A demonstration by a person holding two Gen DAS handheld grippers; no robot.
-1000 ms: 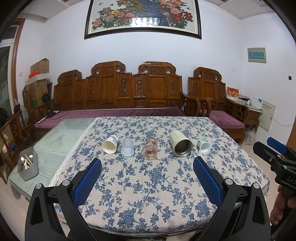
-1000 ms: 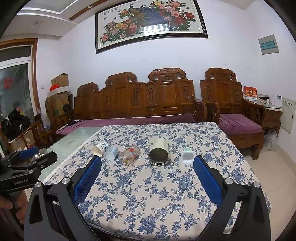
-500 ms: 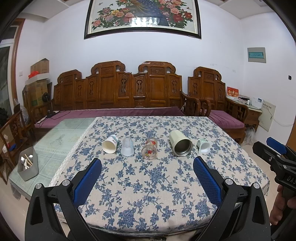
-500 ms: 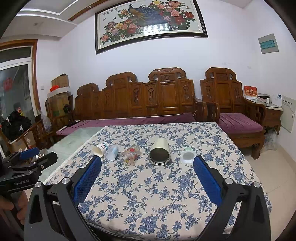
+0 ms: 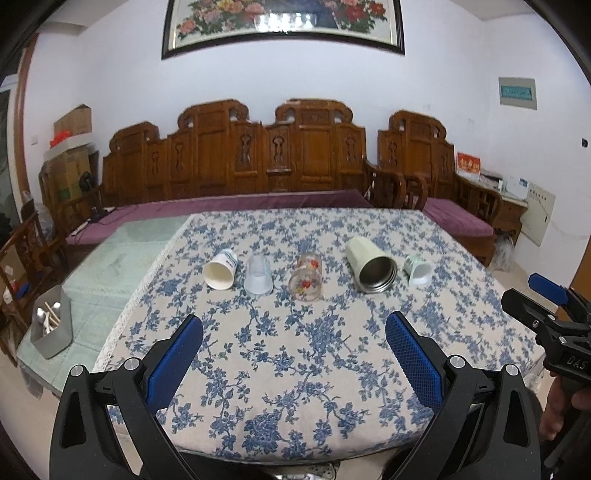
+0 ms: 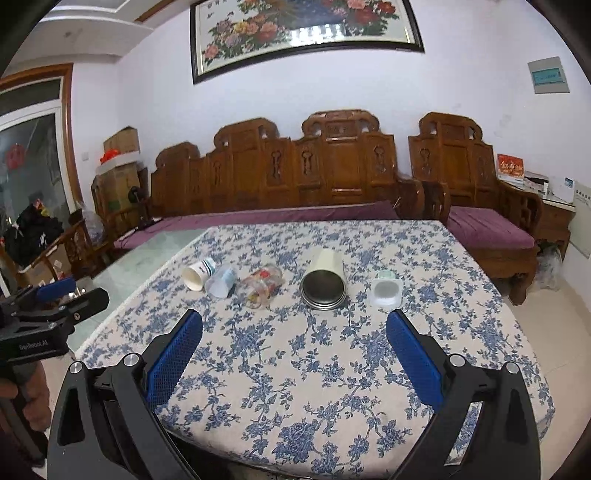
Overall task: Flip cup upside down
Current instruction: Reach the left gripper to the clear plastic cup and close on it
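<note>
Five cups lie on their sides in a row across the table (image 5: 295, 387) (blue-flowered cloth) — the metal-lined cup (image 5: 371, 265) toward its right edge. Left gripper (image 5: 294, 332) and right gripper (image 6: 294, 332) hover over the near edge, jaws spread wide, empty.

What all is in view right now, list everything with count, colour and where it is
Paper cup: 1, white, on its side, left end of the row.
Plastic cup: 1, clear, beside it.
Glass: 1, clear with red flowers, mid-row.
Steel tumbler: 1, cream outside, on its side.
Small cup: 1, pale green, right end.
Table: 1, blue floral cloth.
Bin: 1, grey, left of the table.
Sofa: 1, carved wood, behind the table.
Painting: 1, floral, on the wall.
Left gripper: open.
Right gripper: open.
</note>
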